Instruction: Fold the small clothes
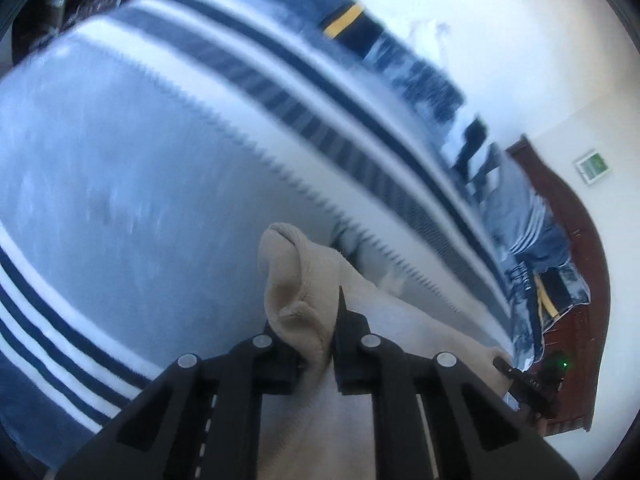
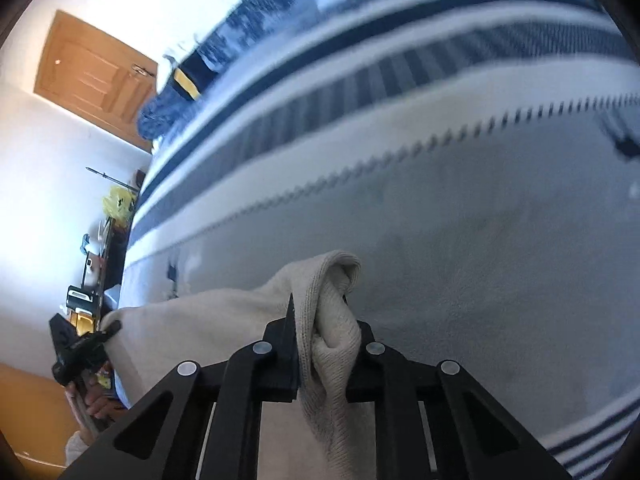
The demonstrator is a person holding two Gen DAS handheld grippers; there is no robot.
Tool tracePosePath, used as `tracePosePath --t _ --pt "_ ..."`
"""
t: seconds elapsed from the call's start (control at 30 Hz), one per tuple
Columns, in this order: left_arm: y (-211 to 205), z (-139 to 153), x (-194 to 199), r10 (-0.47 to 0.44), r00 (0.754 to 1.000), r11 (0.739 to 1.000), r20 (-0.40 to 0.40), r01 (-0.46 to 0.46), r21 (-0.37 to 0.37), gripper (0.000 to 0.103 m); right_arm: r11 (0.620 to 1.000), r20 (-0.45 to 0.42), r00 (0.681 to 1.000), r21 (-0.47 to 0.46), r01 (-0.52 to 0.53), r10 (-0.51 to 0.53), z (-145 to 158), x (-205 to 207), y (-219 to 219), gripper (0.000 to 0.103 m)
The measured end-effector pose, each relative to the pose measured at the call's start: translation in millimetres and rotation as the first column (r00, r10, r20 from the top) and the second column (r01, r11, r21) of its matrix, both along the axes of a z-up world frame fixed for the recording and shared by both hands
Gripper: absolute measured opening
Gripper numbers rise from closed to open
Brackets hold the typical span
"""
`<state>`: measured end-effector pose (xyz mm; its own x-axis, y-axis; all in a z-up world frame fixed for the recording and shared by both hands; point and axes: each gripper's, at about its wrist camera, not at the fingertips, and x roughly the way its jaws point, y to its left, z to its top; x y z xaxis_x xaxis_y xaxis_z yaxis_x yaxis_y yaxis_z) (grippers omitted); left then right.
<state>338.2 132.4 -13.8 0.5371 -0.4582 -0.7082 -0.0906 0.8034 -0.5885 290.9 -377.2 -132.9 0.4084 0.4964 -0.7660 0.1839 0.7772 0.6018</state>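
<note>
Now the left gripper (image 1: 320,320) and the right gripper (image 2: 320,320) are each clamped on a bunched corner of the cream knitted garment (image 2: 208,328), stretched between them above the striped blanket (image 2: 460,220) on the bed.

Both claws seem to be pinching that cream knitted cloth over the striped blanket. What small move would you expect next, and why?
Probably lift both corners a little higher. The left gripper and right gripper are each shut on a bunched corner of the cream garment, which stretches between them, its lower part apparently still near the striped blanket. Raising it should let it hang flat for folding.
</note>
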Motion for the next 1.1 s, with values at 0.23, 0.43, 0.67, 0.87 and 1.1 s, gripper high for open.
tracePosePath --t 0.23,0.43,0.67,0.87,1.1 --pt "-5 59 37 -0.033 0.992 0.999 0.123 0.036 -0.023 0.012 0.998 0.143 0.989 -0.036 0.053 -0.047 67 26 -17 0.013" --pt "-22 55 109 -0.054 0.991 0.998 0.119 0.051 0.025 0.012 0.994 0.151 0.988 -0.093 0.060 -0.045 72 87 -28 0.013" --pt "-43 -24 180 -0.053 0.998 0.988 -0.016 0.055 0.146 0.012 0.985 0.007 1.000 -0.172 0.022 -0.021 -8 161 -19 0.013" --pt "-37 -72 198 -0.008 0.994 0.977 -0.105 0.030 0.210 0.016 0.979 -0.111 0.993 -0.202 0.005 -0.028 -60 184 -17 0.024" --pt "-12 -36 109 0.112 0.993 0.952 0.026 -0.115 0.284 0.064 0.978 -0.033 0.995 -0.188 0.091 -0.099 -6 104 -29 0.061"
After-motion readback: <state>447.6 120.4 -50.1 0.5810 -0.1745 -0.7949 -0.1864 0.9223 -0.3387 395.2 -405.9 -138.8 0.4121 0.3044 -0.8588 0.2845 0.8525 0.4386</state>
